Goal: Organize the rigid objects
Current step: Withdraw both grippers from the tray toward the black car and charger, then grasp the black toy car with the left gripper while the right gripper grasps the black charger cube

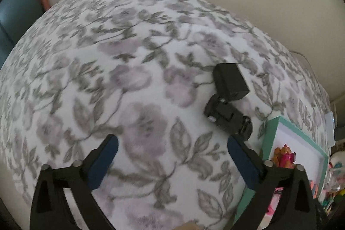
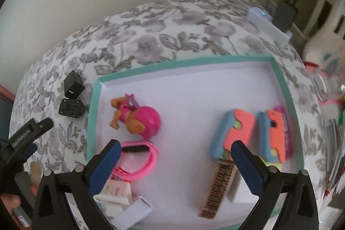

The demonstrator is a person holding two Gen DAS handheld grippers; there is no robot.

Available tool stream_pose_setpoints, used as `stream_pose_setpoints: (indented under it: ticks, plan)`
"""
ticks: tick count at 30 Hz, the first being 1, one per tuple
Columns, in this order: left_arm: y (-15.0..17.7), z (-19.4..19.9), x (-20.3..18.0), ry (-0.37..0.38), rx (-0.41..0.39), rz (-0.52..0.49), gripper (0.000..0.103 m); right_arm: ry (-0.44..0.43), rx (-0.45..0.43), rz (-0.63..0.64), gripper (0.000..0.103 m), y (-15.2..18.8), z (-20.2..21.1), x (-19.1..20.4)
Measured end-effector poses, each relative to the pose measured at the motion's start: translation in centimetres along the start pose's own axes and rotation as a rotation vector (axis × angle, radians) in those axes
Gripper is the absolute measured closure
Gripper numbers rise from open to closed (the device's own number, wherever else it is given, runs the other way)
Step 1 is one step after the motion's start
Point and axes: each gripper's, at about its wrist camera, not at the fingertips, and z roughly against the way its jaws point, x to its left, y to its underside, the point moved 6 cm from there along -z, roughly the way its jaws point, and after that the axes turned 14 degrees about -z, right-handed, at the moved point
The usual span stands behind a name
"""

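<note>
So both grippers are wide open and empty. Two small black plastic blocks (image 1: 229,100) sit outside the teal-rimmed white tray (image 1: 272,133), ahead-right of the left gripper (image 1: 172,156), which looks nearer than the right gripper (image 2: 175,157).

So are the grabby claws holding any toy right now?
No. The left gripper and right gripper are both wide open, with nothing between their fingers.

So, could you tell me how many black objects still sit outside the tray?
2: a black charger block and a black clip-like piece, touching, just left of the tray.
</note>
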Motion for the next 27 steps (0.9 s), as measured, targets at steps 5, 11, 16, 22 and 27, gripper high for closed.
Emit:
stream_pose_setpoints:
  ticks: [5,11,16,22,27]
  plan:
    - [-1.5,-1.3,-2.9,0.052,-0.047,-0.138,0.002,-0.014,-0.013,0.036,0.000,-1.2,-0.3,1.9]
    - [-2.3,-2.2,-4.9,0.106,-0.069,-0.263,0.002,-0.011,-0.011,0.034,0.000,-2.3,-1.2,2.3]
    - [-2.3,-3.4,-5.7,0.123,-0.053,-0.334,0.001,-0.006,0.005,0.022,0.000,-2.7,-2.0,2.1]
    - [-2.4,-4.0,-6.8,0.114,-0.074,-0.407,0.002,-0.017,0.005,0.028,0.000,-3.2,-2.4,2.6]
    - [-2.6,-4.2,-7.1,0.120,-0.090,-0.432,0.002,-0.019,0.003,0.036,0.000,-3.7,-2.8,3.2]
